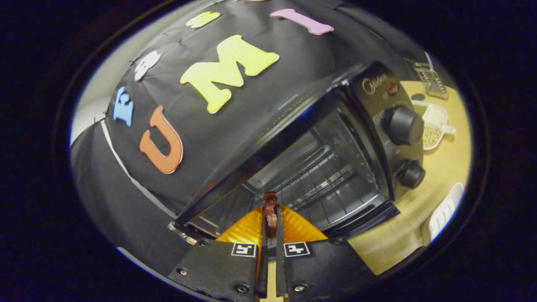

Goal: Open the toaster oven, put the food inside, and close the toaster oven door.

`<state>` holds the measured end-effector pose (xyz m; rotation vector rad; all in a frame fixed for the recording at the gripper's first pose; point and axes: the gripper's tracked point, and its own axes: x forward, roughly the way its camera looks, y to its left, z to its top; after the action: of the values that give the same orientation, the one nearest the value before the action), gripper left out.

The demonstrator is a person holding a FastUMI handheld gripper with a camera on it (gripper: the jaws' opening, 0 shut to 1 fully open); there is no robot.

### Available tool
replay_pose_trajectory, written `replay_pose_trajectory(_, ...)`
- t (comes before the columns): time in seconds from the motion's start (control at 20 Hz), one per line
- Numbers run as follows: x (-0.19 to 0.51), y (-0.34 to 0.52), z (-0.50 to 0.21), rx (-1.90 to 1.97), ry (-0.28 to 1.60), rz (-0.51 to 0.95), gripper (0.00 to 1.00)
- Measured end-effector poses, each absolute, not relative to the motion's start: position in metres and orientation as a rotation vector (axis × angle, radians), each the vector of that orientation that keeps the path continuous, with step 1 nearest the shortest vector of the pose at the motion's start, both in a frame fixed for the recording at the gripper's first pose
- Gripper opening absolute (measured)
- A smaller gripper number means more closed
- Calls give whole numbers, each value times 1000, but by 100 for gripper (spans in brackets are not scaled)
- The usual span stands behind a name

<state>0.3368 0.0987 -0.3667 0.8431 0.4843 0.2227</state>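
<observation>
The jaws of the gripper point(271, 222) pinch a strip of reddish food point(270, 212), held level before the open toaster oven point(335, 167) to reach its wire rack point(319, 176)

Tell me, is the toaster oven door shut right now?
No, the toaster oven is open, its wire rack exposed beyond the gripper clamping the food.

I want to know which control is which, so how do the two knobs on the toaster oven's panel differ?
The upper knob looks larger than the lower knob, though the fisheye lens may exaggerate that. The upper knob sits just below a small red light; the lower knob sits near the panel's bottom, close to the table. Both are round, dark and beside the open toaster oven, while the gripper pinches the food.
</observation>
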Motion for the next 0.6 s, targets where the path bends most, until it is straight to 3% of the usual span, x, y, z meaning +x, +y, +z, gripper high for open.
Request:
replay_pose_trajectory(0.25,352,91,-379,836,441,214,12)
replay_pose_trajectory(0.6,347,71,-396,699,491,123,24)
